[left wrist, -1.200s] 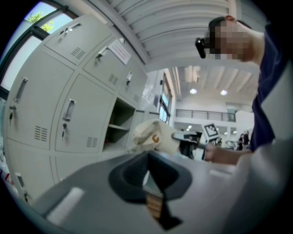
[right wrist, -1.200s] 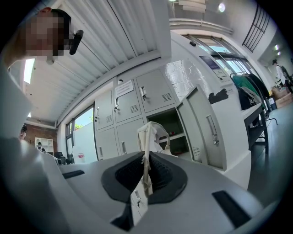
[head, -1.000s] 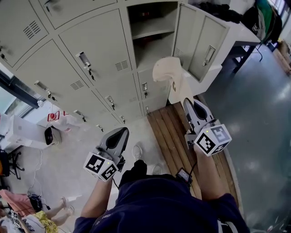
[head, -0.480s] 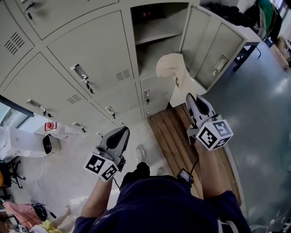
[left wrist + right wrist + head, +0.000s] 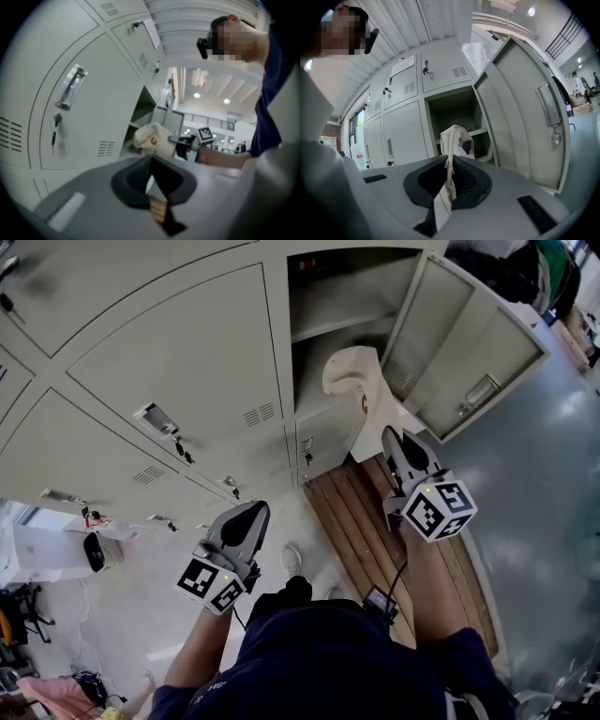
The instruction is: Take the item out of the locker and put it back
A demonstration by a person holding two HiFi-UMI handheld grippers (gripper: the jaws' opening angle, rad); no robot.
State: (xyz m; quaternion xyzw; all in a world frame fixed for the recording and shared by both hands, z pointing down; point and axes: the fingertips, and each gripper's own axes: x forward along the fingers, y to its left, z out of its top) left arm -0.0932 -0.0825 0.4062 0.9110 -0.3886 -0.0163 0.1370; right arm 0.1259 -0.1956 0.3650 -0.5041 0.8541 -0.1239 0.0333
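Observation:
A cream cloth bag (image 5: pixel 361 390) hangs upright from my right gripper (image 5: pixel 392 435), which is shut on its lower edge. It is held just in front of the open locker (image 5: pixel 330 298), level with the shelf (image 5: pixel 345 322). In the right gripper view the bag (image 5: pixel 452 137) rises from the closed jaws of the right gripper (image 5: pixel 449 161), with the open compartment (image 5: pixel 454 110) behind it. My left gripper (image 5: pixel 253 512) is lower left, shut, with nothing in it, facing closed locker doors. The left gripper view shows the bag (image 5: pixel 151 138) beyond the left gripper (image 5: pixel 151 161).
The locker door (image 5: pixel 469 343) swings out to the right of the bag. A wooden bench (image 5: pixel 352 521) runs under my right arm. Closed lockers with handles and keys (image 5: pixel 178 442) fill the left. A white appliance (image 5: pixel 98 551) sits on the floor, left.
Both grippers have moved toward the lockers, which now look larger and closer. The bag stays in the right gripper and is now nearer the open compartment.

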